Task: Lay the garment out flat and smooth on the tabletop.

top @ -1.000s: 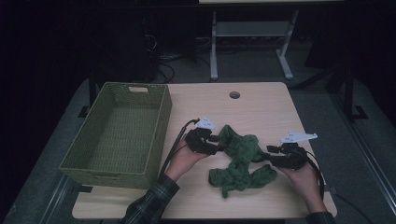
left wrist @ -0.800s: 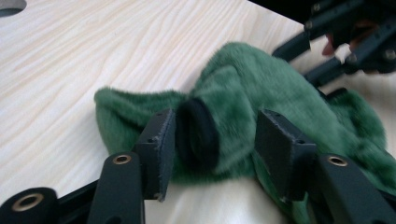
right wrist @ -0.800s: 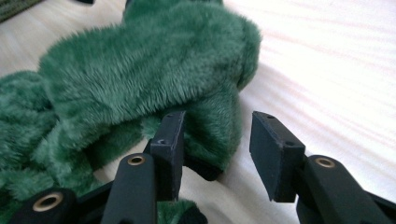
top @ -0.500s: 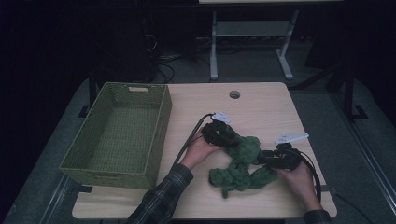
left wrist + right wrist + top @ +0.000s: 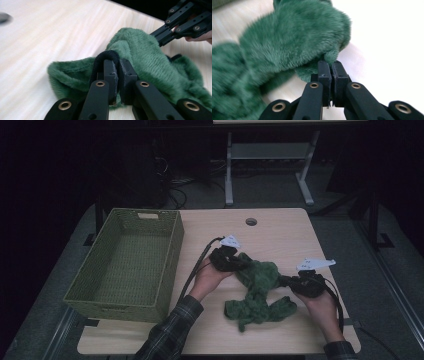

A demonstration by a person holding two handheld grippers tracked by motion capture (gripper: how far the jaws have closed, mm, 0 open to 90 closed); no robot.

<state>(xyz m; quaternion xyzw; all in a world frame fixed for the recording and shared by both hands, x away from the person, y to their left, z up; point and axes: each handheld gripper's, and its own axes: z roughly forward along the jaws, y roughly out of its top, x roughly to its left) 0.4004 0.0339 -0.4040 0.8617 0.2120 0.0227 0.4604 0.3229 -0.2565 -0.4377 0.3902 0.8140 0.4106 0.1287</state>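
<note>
Green fleecy cloth is spread crumpled on the wooden table, right of the woven basket. Its far-left black-trimmed edge is pinched by the left gripper, whose jaws have just closed. Its right edge is clamped by the right gripper, likewise just closed on fabric.

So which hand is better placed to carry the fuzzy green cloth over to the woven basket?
Left. The left claw grips the fuzzy green cloth on the side nearer the green woven basket.
</note>
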